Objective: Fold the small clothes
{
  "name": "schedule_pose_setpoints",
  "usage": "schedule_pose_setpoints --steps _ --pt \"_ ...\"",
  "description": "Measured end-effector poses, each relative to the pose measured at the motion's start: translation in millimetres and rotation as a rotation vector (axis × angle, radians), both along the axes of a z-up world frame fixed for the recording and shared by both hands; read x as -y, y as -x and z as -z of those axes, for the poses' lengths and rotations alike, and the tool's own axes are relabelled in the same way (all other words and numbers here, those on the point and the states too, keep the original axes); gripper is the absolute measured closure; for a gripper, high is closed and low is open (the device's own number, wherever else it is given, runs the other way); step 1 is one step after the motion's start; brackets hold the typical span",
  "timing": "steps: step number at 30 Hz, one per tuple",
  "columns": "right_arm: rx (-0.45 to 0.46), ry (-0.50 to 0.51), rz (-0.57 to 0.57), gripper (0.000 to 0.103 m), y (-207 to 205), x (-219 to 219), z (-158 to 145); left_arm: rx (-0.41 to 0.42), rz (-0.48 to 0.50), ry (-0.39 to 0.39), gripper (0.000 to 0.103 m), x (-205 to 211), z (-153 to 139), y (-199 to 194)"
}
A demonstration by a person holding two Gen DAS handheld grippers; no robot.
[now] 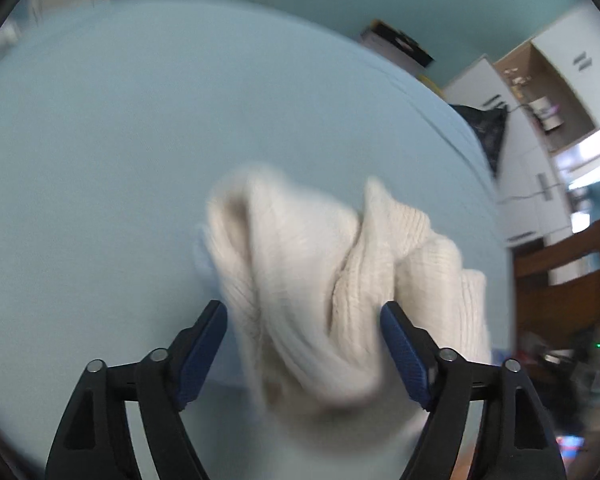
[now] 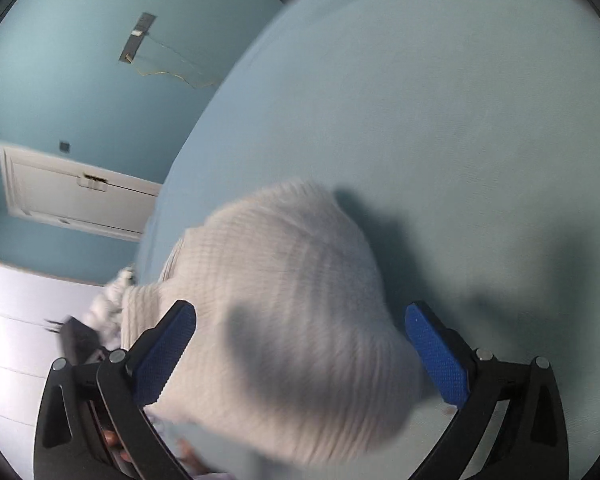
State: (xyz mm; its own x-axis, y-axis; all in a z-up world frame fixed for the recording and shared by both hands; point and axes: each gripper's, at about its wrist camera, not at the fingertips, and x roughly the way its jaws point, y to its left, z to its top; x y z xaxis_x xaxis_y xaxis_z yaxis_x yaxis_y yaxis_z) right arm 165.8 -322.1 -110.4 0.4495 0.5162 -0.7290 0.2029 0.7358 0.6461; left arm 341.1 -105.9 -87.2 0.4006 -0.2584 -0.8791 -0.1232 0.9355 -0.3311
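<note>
The cream knit garment (image 1: 332, 280) lay bunched near the near edge of the blue bed (image 1: 140, 140). Both grippers, left (image 1: 304, 312) and right (image 2: 300, 312), were released; a hem corner was best grasped and spread flat.

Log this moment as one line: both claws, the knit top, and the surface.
left claw: open, over top | right claw: open, nothing gripped | cream knit top: bunched, unfolded | light blue bed: under top
</note>
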Motion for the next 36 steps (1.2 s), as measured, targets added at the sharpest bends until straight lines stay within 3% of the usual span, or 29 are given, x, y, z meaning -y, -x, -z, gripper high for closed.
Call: schedule_pose_setpoints --steps 3,4,5,6,9,12,15,19,21,24,27,29,31,36 --pt "0.046 0.207 -0.053 0.001 23 -13 -58 0.147 0.054 -0.253 0.015 22 -61 33" --pt "0.065 0.29 -0.063 0.001 38 -21 -81 0.184 0.072 -0.315 0.008 30 -76 41" --pt "0.093 0.335 -0.076 0.001 52 -23 -99 0.231 0.092 -0.386 0.0 38 -95 55" --pt "0.133 0.377 -0.093 0.001 68 -30 -117 0.293 0.11 -0.46 0.0 46 -119 78" --pt "0.284 0.453 -0.162 0.001 117 -49 -181 0.411 0.144 -0.549 0.0 43 -169 145" --pt "0.382 0.455 -0.143 0.001 164 -54 -228 0.453 0.185 -0.571 0.0 43 -205 204" --pt "0.367 0.395 -0.12 0.001 200 -56 -252 0.456 0.205 -0.532 0.0 29 -224 255" --pt "0.242 0.386 -0.092 0.001 237 -65 -252 0.525 0.144 -0.475 0.0 3 -232 316" --pt "0.206 0.42 -0.057 0.001 232 -86 -238 0.587 0.13 -0.495 0.0 4 -226 340" --pt "0.164 0.407 -0.057 0.001 239 -87 -222 0.601 0.189 -0.548 0.0 6 -213 357" --pt "0.158 0.396 -0.063 0.001 252 -98 -212 0.6 0.194 -0.584 0.0 7 -201 353" --pt "0.069 0.441 -0.088 0.001 250 -107 -202 0.562 0.203 -0.594 0.0 10 -193 341" --pt "0.048 0.41 -0.1 0.001 247 -111 -196 0.523 0.211 -0.605 0.0 9 -184 336" --pt "0.047 0.534 -0.134 0.001 229 -131 -189 0.457 0.241 -0.593 0.0 6 -160 322"
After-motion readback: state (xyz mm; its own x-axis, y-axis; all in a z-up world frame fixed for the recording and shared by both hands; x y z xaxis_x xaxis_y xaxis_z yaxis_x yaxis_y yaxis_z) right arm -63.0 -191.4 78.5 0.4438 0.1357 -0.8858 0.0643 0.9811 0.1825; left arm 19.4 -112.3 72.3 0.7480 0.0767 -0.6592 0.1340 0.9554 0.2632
